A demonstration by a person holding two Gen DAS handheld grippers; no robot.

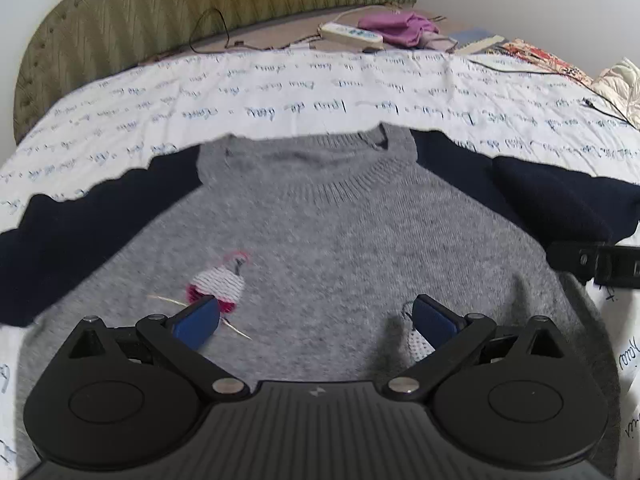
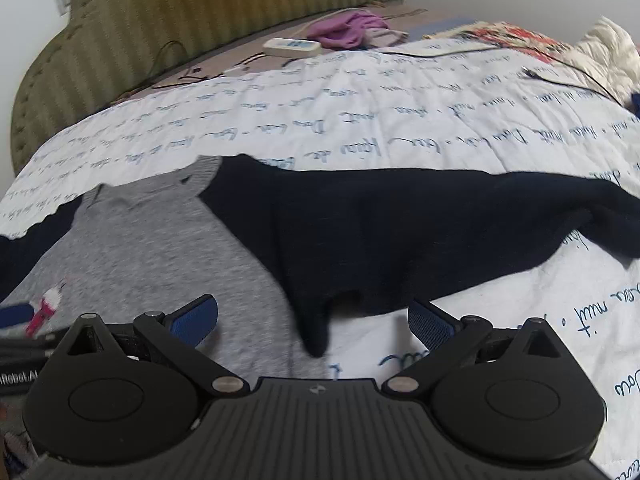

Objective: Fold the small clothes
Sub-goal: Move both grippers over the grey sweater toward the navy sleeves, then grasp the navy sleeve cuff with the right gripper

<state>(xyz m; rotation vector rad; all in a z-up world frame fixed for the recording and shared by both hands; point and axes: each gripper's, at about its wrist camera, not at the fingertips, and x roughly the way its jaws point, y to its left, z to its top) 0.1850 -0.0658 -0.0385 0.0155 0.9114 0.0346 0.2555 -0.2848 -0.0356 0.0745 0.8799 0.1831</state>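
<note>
A small gray sweater (image 1: 340,240) with dark blue sleeves lies flat on the bed (image 1: 280,92), neck pointing away toward the green headboard (image 1: 200,4), and both sleeves stick straight out to the sides. The left claw (image 1: 316,320) hangs low over the middle of the gray front with its two blue fingers wide apart and nothing in them. The right claw (image 2: 312,320) is also wide apart and empty, low over the spot where the right sleeve (image 2: 420,232) meets the body; that sleeve runs long to the right, so I think the right claw is nearer for folding it in.
</note>
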